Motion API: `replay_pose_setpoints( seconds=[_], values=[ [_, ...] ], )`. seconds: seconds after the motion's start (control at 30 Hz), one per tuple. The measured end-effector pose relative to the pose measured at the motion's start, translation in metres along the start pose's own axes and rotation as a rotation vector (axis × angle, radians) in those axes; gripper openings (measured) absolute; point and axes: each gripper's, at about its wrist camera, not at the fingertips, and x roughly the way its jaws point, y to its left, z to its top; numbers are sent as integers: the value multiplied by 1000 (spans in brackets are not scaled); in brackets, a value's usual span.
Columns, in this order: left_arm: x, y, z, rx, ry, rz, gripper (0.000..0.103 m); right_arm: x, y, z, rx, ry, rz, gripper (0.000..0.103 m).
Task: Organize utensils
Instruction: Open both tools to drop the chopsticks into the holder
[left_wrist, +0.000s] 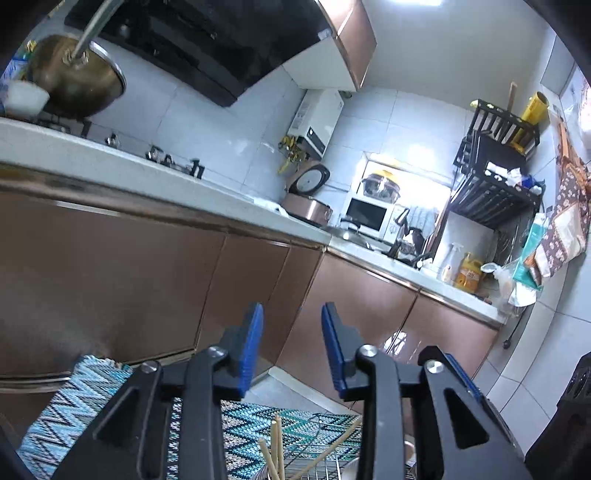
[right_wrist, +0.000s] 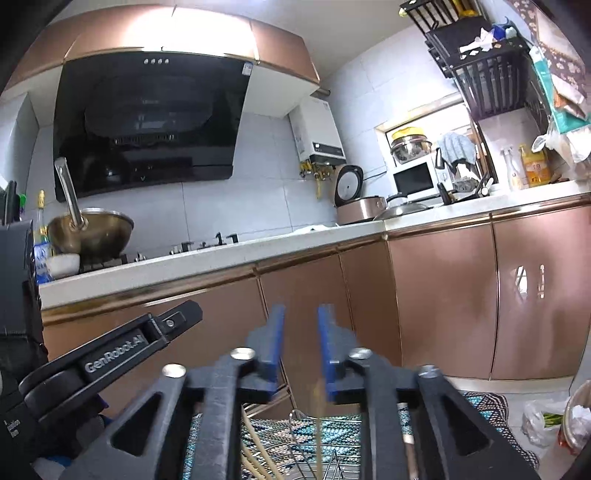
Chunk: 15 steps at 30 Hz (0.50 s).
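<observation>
My left gripper (left_wrist: 291, 314) is open and empty, raised and pointing at the brown cabinet doors. Below it, at the bottom edge, wooden chopsticks (left_wrist: 275, 450) stand up beside a wire rack (left_wrist: 325, 467) on a zigzag patterned mat (left_wrist: 258, 421). My right gripper (right_wrist: 301, 314) is open with a narrow gap and holds nothing, also raised toward the cabinets. Under it I see chopsticks (right_wrist: 255, 454) and the wire rack (right_wrist: 314, 458), with one blurred chopstick (right_wrist: 317, 424) standing between the fingers' bases. The left gripper's body (right_wrist: 110, 354) shows at the left of the right wrist view.
A counter (right_wrist: 221, 251) runs across with a wok (right_wrist: 92, 232) on the stove, a rice cooker (right_wrist: 358, 206) and a microwave (right_wrist: 413, 181). A black shelf (left_wrist: 495, 177) hangs at the right. A plastic bag (right_wrist: 543, 421) lies on the floor.
</observation>
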Motion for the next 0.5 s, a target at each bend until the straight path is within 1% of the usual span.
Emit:
replay_pose_setpoints(
  seconds=[0.03, 0.07, 0.13, 0.2, 0.23, 0.33, 0.4, 0.43, 0.5],
  values=[
    [-8, -1, 6, 2, -6, 4, 39, -7, 2, 5, -1, -8, 2, 31],
    [-19, -2, 13, 4, -13, 11, 41, -13, 4, 10, -3, -14, 1, 32],
    [-40, -5, 25, 12, -21, 26, 44, -26, 8, 19, -7, -22, 1, 39],
    [-61, -7, 37, 23, -30, 36, 45, -44, 13, 31, -9, -32, 0, 53],
    [-76, -9, 43, 33, -38, 46, 47, -51, 15, 36, -12, -35, -3, 55],
    [-110, -12, 56, 57, -46, 60, 50, -81, 25, 53, -23, -35, -15, 67],
    [-135, -13, 64, 68, -44, 69, 51, -98, 29, 62, -23, -34, -19, 79],
    [-146, -14, 67, 76, -41, 76, 53, -109, 33, 67, -26, -35, -21, 81],
    [-169, -14, 72, 88, -30, 89, 54, -126, 39, 73, -38, -28, -28, 90]
  ],
)
